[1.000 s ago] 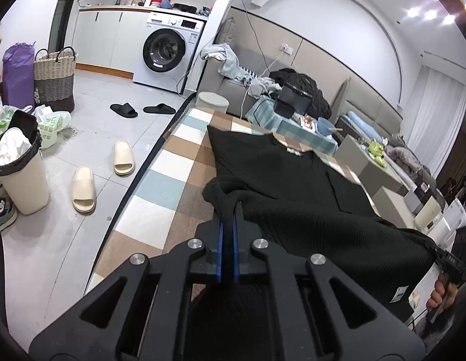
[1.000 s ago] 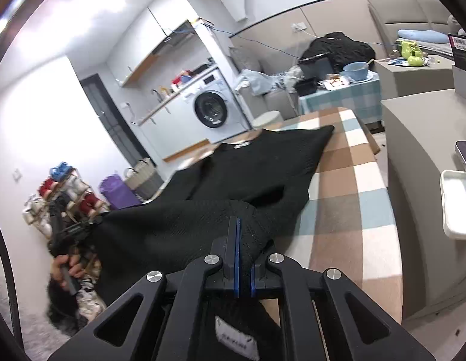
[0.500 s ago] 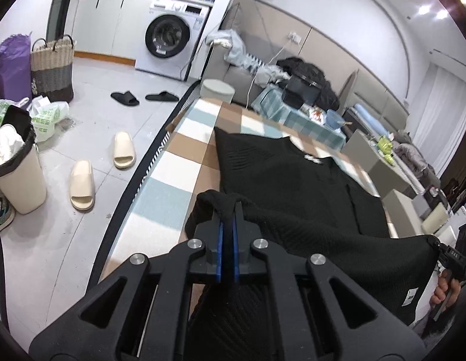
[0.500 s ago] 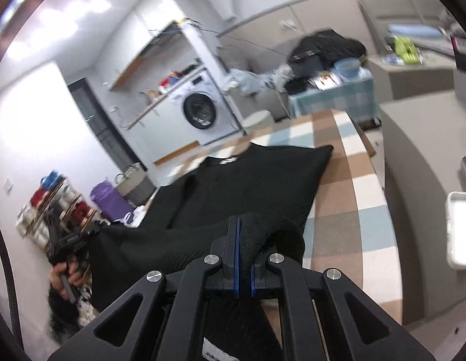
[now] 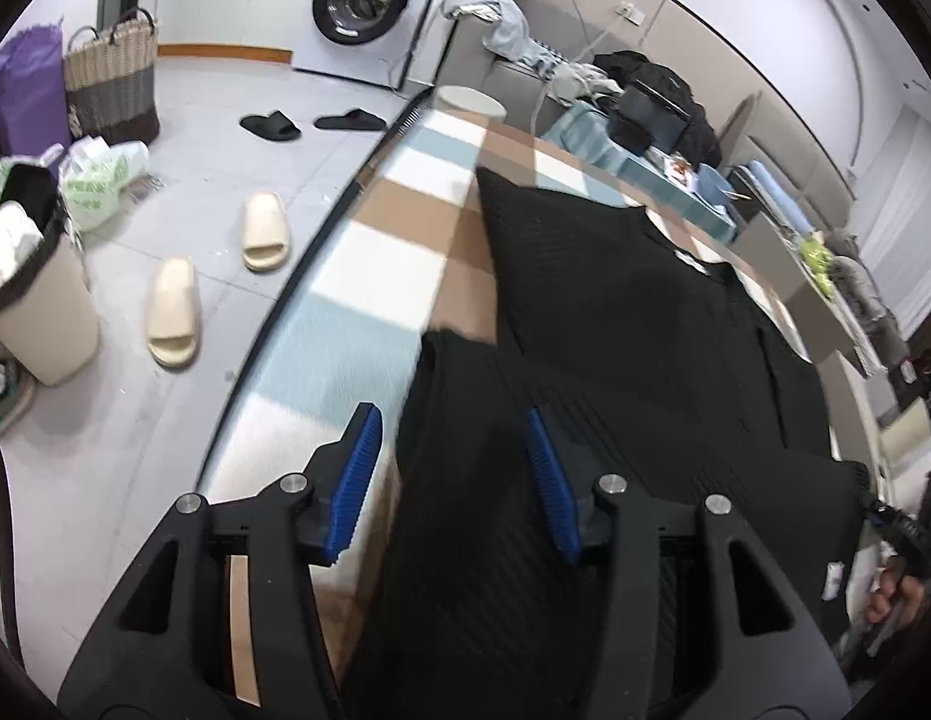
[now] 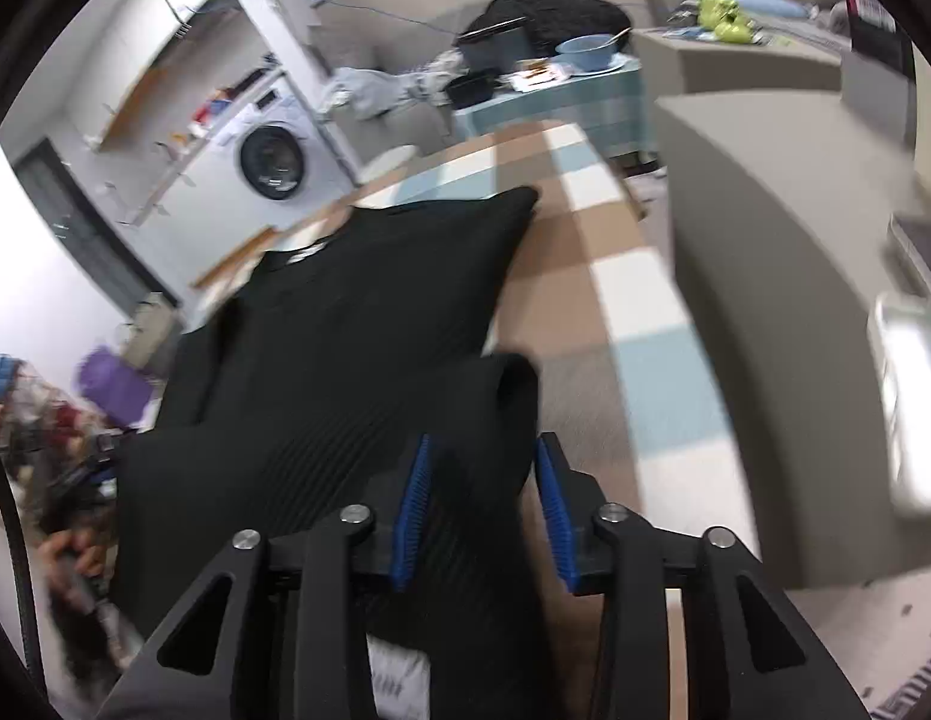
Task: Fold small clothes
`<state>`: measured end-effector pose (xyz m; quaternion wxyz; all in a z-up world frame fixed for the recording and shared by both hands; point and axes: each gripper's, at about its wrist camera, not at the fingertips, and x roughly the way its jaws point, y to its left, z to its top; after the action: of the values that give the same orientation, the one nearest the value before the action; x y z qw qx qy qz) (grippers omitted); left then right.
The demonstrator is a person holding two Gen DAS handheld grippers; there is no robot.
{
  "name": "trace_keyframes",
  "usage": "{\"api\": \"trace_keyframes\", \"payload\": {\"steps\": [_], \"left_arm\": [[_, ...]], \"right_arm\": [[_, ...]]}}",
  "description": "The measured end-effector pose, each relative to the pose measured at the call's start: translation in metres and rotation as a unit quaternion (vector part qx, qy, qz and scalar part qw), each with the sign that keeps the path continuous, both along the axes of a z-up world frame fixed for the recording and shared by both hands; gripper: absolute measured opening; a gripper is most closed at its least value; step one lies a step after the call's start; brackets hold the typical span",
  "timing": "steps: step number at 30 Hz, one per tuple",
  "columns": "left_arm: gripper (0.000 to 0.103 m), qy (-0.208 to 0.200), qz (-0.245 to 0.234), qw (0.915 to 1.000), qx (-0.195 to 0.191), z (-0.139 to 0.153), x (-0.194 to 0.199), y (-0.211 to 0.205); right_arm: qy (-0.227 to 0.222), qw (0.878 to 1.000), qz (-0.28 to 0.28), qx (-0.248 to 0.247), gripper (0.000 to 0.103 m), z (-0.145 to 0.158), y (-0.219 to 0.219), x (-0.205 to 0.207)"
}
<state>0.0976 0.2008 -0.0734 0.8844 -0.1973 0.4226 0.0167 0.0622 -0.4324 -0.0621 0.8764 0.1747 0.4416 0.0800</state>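
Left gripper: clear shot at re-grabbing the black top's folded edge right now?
Probably yes. The left gripper is open, and the black top lies between its fingers on the checked table, with nothing seen in the way.

Both grippers (left (image 5: 453, 474), right (image 6: 483, 504)) agape

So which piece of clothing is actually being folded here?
Find the long table with the brown, white and pale blue checked cloth. The black ribbed knit top lies spread on it, its near end doubled back. Unlike the clothes heaped on the sofa, it lies flat by itself.
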Motion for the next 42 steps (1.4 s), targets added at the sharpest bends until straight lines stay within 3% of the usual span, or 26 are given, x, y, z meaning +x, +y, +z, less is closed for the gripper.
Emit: {"api": "trace_keyframes", "payload": {"steps": [3,6,7,11,13,16,22,29,34,36,39,42], "left_arm": [[0.045,0.006,-0.009,0.9999,0.005,-0.008,-0.006,-0.005],[0.008,0.000,-0.011,0.9999,0.002,-0.011,-0.010,-0.007],[0.006,-0.010,-0.007,0.9999,0.004,-0.009,-0.012,-0.007],[0.004,-0.049,-0.012,0.9987,0.011,0.008,-0.028,-0.011],[0.004,-0.060,-0.014,0.9980,0.013,0.018,-0.037,-0.013],[0.004,-0.073,-0.019,0.9971,0.007,0.030,-0.049,-0.015],[0.003,-0.116,-0.023,0.9930,-0.009,0.061,-0.093,-0.016],[0.003,-0.145,-0.010,0.9893,-0.014,0.088,-0.142,-0.012],[0.003,-0.147,0.000,0.9889,-0.023,0.092,-0.141,-0.004],[0.003,-0.136,0.001,0.9905,-0.020,0.087,-0.127,-0.001],[0.003,-0.108,0.002,0.9938,-0.026,0.070,-0.094,0.005],[0.003,-0.071,0.004,0.9972,-0.024,0.048,-0.052,0.007]], "right_arm": [[0.011,1.000,0.021,-0.005,0.040,-0.009,0.005,-0.012],[0.019,0.999,0.031,-0.020,0.038,-0.016,0.014,-0.012],[0.014,0.999,0.037,-0.018,0.034,-0.015,0.017,-0.012],[-0.014,0.999,0.043,-0.031,0.014,-0.007,0.022,-0.021],[-0.028,0.998,0.046,-0.030,0.009,-0.003,0.021,-0.026],[-0.055,0.997,0.051,-0.011,0.008,0.008,0.018,-0.037],[-0.127,0.986,0.074,0.078,0.005,0.033,0.009,-0.073],[-0.183,0.966,0.086,0.160,0.005,0.053,-0.008,-0.115],[-0.208,0.946,0.086,0.235,0.005,0.060,-0.020,-0.114],[-0.194,0.955,0.069,0.213,0.005,0.060,-0.016,-0.103],[-0.152,0.979,0.040,0.132,0.005,0.058,-0.003,-0.080],[-0.106,0.991,0.011,0.083,0.005,0.049,0.005,-0.055]]}}
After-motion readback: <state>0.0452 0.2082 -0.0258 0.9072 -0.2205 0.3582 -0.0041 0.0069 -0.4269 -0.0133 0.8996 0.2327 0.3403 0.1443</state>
